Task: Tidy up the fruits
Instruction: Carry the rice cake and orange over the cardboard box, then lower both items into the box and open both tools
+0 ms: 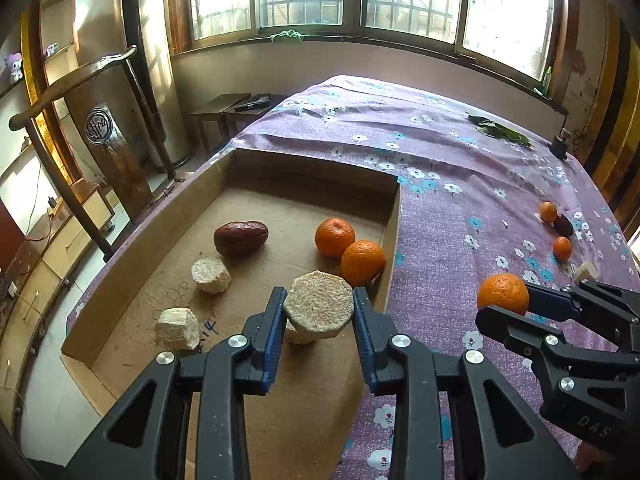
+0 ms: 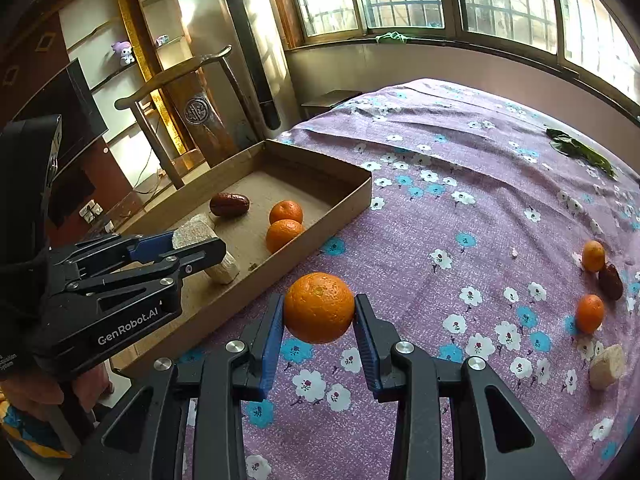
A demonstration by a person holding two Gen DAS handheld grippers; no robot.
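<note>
My left gripper (image 1: 319, 309) is shut on a pale round chunk (image 1: 319, 306) and holds it over the near part of the cardboard tray (image 1: 394, 236). In the tray lie two oranges (image 1: 335, 237), a red date (image 1: 240, 237) and two more pale chunks (image 1: 211, 275). My right gripper (image 2: 319, 314) is shut on an orange (image 2: 319, 307) and holds it above the purple floral cloth, just right of the tray (image 2: 340, 208). It also shows in the left wrist view (image 1: 503, 306). On the cloth to the right lie two small oranges (image 2: 589, 312), a date (image 2: 611, 281) and a pale chunk (image 2: 607, 365).
The table wears a purple floral cloth (image 2: 460, 184). Green leaves (image 2: 580, 151) lie at its far right. A wooden chair (image 1: 100, 128) and low stools (image 1: 228, 112) stand left of the table, below the windows.
</note>
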